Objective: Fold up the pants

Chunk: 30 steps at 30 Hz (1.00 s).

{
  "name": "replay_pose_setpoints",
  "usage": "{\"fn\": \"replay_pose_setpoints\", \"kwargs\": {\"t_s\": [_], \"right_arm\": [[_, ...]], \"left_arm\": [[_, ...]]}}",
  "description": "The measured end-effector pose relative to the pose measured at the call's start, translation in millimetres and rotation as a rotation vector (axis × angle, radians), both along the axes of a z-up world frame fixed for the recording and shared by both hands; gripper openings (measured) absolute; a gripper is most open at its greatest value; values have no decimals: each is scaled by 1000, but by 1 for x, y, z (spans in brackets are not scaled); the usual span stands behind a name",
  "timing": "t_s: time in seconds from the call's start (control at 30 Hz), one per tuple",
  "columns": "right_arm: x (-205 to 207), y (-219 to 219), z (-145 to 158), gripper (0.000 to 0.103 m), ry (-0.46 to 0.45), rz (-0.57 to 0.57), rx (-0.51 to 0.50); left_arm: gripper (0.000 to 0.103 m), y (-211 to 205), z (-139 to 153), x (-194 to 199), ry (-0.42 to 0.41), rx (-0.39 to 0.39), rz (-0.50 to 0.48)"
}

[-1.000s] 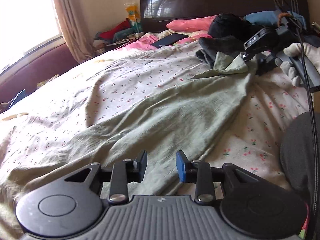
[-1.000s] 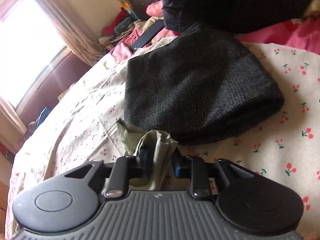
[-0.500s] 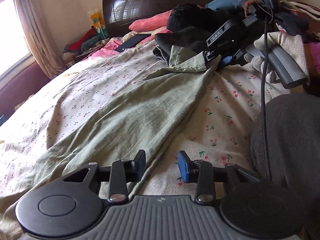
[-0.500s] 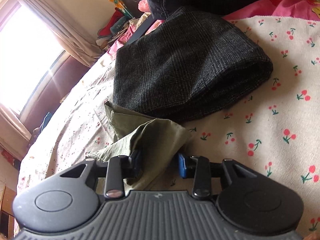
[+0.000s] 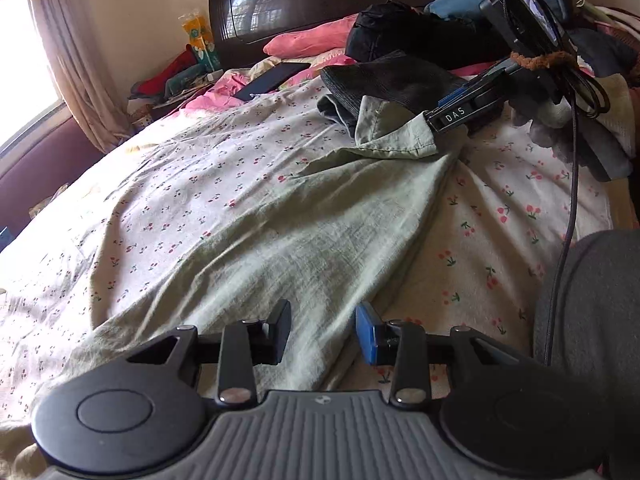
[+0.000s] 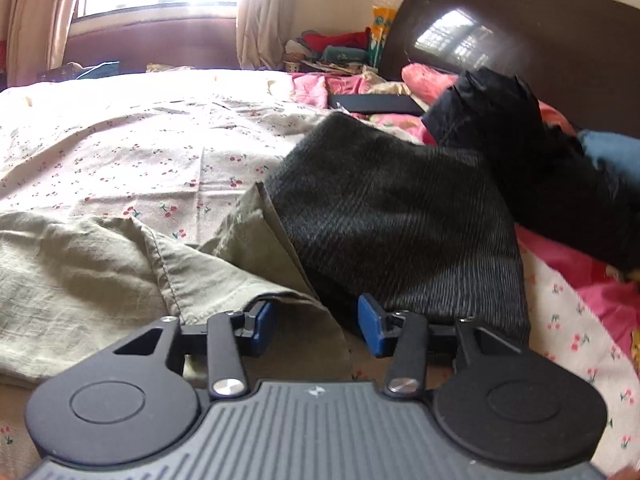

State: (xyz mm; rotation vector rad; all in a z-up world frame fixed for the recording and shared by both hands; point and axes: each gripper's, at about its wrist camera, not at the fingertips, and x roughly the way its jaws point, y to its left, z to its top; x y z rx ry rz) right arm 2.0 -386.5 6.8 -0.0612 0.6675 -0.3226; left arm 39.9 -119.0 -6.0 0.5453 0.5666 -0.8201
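Pants [image 5: 304, 232] lie lengthwise on bed [image 5: 180, 168], unfolded. Right gripper [image 6: 316, 326] fingers just opened, hem released; left gripper [image 5: 324, 334] fingers apart, gripping nothing.

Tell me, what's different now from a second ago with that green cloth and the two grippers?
The right gripper has just been opening: it had pinched the hem of the green pants, and now its pads stand apart with the cloth loose between them. It also rolled, so its view levelled out. The left gripper slid toward the pants' edge, open. The folded dark pants stayed on the bedsheet.
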Motion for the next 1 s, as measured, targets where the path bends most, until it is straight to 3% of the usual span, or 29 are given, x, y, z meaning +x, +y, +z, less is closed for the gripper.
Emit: {"fn": "replay_pose_setpoints", "kwargs": {"t_s": [0.03, 0.07, 0.17, 0.2, 0.23, 0.4, 0.57, 0.73, 0.83, 0.93, 1.0], "right_arm": [[4, -2, 3, 53, -14, -6, 33], [9, -14, 7, 54, -40, -47, 148], [6, -71, 9, 54, -183, -231, 702], [-1, -86, 4, 54, -231, -292, 824], [-7, -94, 0, 54, -255, -329, 876], [-43, -94, -4, 57, -224, -379, 798], [-62, -89, -30, 57, -194, -394, 971], [-52, -80, -34, 57, -261, -358, 1031], [-42, -77, -36, 56, -243, -336, 1021], [-37, -81, -48, 46, -256, -365, 1057], [-44, -78, -51, 22, -294, -375, 1096]], "left_arm": [[49, 0, 1, 3, 5, -6, 7], [49, 0, 3, 7, 14, -17, 21], [49, -1, 6, 12, 29, -41, 49], [49, -1, 6, 12, 27, -43, 53], [49, -2, 6, 12, 27, -47, 53], [50, -6, 0, 2, 30, -38, 15], [50, -9, -7, -11, 20, -1, -27], [50, -3, -6, -15, 16, 6, -14], [50, 2, -7, -12, 38, -14, 9], [50, 6, -8, -9, 39, -26, 34], [50, 7, -7, -8, 42, -39, 44]]}}
